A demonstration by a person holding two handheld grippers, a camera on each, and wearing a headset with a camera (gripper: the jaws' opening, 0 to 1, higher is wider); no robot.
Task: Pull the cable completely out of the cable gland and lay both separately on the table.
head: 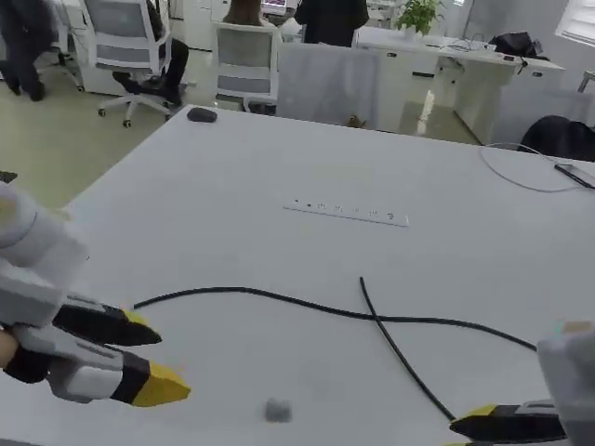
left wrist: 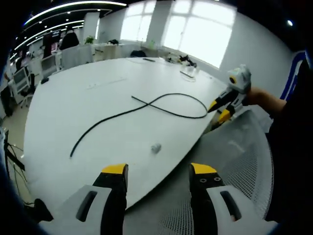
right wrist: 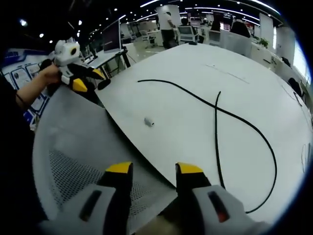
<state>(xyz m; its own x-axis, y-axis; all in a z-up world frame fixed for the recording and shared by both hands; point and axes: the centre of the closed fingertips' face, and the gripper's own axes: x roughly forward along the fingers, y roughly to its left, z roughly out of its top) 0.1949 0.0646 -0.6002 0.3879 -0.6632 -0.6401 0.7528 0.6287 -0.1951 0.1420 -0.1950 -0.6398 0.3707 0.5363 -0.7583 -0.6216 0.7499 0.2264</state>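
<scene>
A long black cable [head: 279,297] lies on the white table [head: 232,186] in a loose loop that crosses over itself [left wrist: 146,105] [right wrist: 215,105]. A small grey cable gland [head: 277,410] rests by itself near the front edge, apart from the cable [left wrist: 155,147] [right wrist: 148,122]. My left gripper [head: 163,362] hovers at the lower left, open and holding nothing [left wrist: 159,170]. At the lower right my right gripper [head: 474,427] is likewise open with nothing between its fingers [right wrist: 154,169]. Both hang off the table's front edge, one on each side of the gland.
A white power strip [head: 346,212] lies mid-table and a dark mouse [head: 202,115] sits at the far edge. A thin grey wire [head: 521,177] runs at the far right. A mesh chair seat [right wrist: 73,161] sits below the front edge. Office chairs [head: 130,46] stand beyond.
</scene>
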